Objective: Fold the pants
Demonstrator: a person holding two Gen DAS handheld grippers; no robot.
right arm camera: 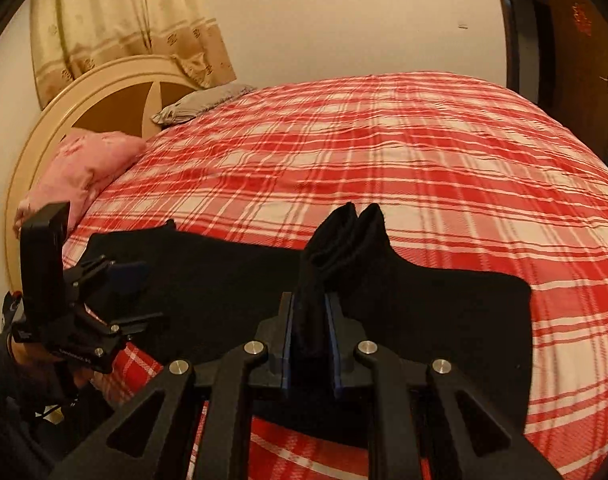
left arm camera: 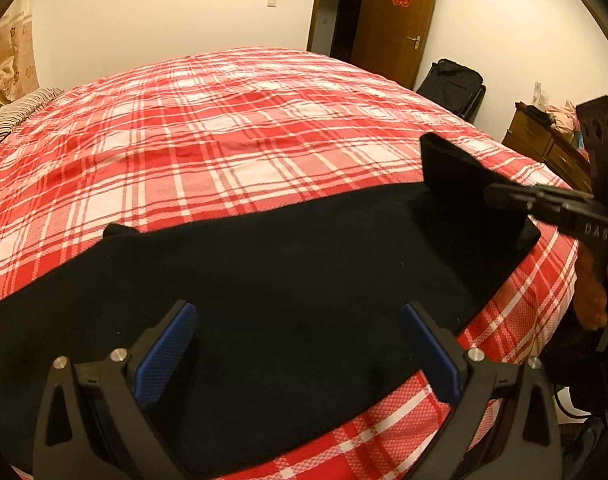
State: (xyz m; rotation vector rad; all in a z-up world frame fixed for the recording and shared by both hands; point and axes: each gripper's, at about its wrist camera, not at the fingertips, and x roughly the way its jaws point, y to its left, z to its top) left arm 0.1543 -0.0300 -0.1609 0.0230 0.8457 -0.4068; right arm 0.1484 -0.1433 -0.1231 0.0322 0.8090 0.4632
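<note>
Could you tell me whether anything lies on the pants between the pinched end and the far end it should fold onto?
Nothing visible does. The right hand-held gripper pinches a raised fold of the black fabric pants, and the flat stretch toward the open left hand-held gripper carries nothing. Only red plaid bedding surrounds it.

Black pants: left end cut off at left edge of the left wrist view, lower part hidden behind left tool fingers; folds unreadable, fabric too dark. Right tool enters from right edge of that view, its body cropped, pads not visible there. In the right wrist view the pinched pants fold hides the tool pad faces; near hem covered by tool arms at bottom. Left tool at lower left is blurred. Headboard partly hidden by pink pillow. Door cropped at upper right, red decoration too blurred to read.
</note>
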